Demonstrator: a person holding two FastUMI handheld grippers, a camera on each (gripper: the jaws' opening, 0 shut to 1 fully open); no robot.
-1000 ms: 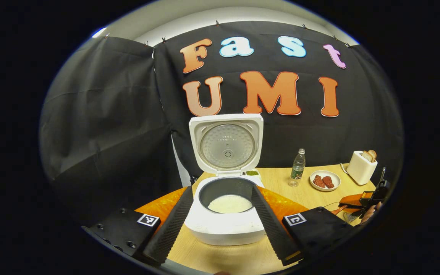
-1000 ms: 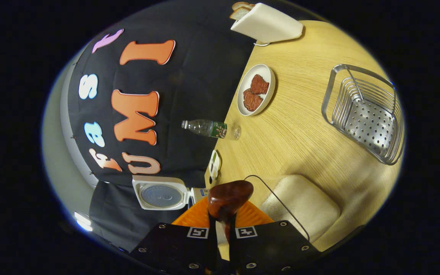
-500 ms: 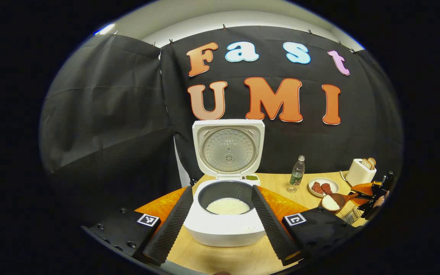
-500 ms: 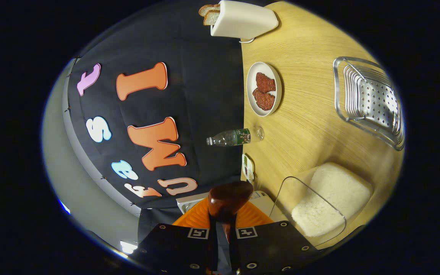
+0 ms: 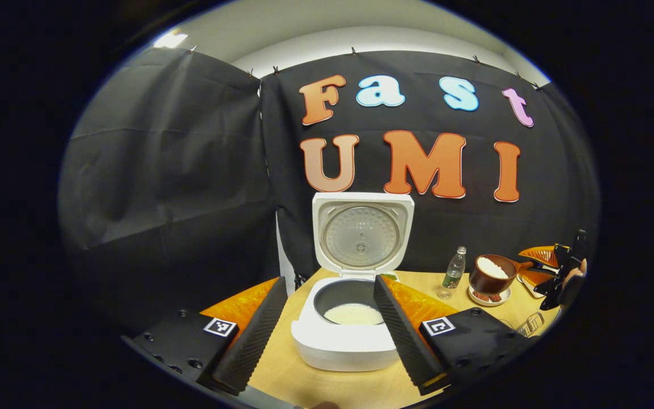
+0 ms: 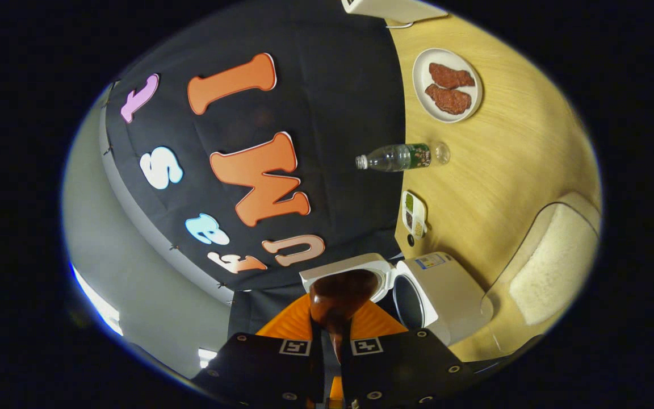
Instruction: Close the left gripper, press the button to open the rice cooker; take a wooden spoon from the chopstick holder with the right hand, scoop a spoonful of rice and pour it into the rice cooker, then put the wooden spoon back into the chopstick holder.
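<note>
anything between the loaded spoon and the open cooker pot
Nothing visible blocks it. The brown wooden spoon heaped with rice, held by the right gripper, hangs above the table right of the white rice cooker; its lid stands upright behind the pot.

White rice cooker (image 5: 349,341) open; rice-filled wooden spoon (image 5: 491,274) held level, well right.

Both views are sharp in the middle and bend strongly toward the rim, so the counter (image 6: 491,170) edge curves in the right gripper view. Light comes from overhead: a bright strip glows at 11 o'clock in the left gripper view and at 8 o'clock in the right gripper view. The counter is evenly lit with soft shadows, while the rice cooker (image 5: 355,335) shows mild glare on its white shell.
</note>
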